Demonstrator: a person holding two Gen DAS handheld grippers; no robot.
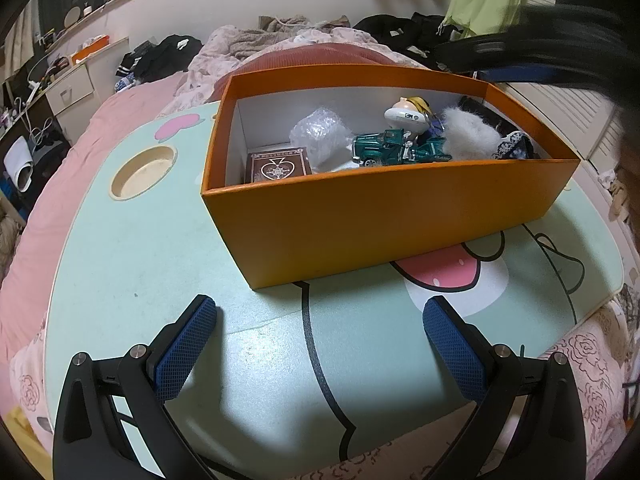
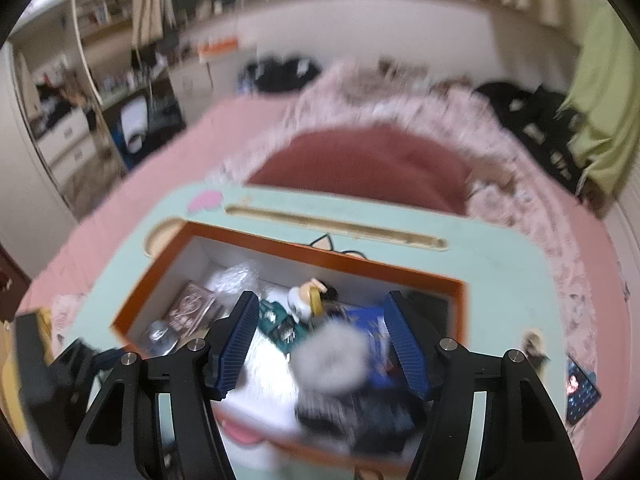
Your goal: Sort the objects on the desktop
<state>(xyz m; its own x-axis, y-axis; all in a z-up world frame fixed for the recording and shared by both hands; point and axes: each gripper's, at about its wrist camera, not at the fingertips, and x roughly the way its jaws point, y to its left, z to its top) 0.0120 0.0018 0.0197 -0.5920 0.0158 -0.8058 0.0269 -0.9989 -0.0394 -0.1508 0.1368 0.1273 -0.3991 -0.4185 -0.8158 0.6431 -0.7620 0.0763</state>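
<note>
So here's where we're at: pretty much everything is in the orange box [image 1: 360, 216] sitting on the little green lap table [image 1: 140, 280] on the bed. In there we've got the card deck [image 1: 279, 165] flat in the left corner, a wad of bubble wrap [image 1: 320, 132] behind it, the green toy truck [image 1: 394, 147] in the middle, a small figurine [image 1: 408, 114] leaning behind the truck, and a fluffy white thing [image 1: 468, 136] piled on dark stuff at the right end. Makes sense that the flat deck went in a corner and the soft stuff got heaped at one side. Our left gripper [image 1: 320, 344] hangs over bare tabletop in front of the box, jaws as wide apart as they go, nothing between them, so we reckon it's just parked out of the way. Our right gripper [image 2: 320, 344] is above the box, angled down, jaws partly apart with the fluffy thing [image 2: 332, 356] and a blue item [image 2: 372, 324] showing in the gap. That view is blurry, so we honestly can't tell if the pads are touching anything. Our guess is it's dropping something off.
</note>
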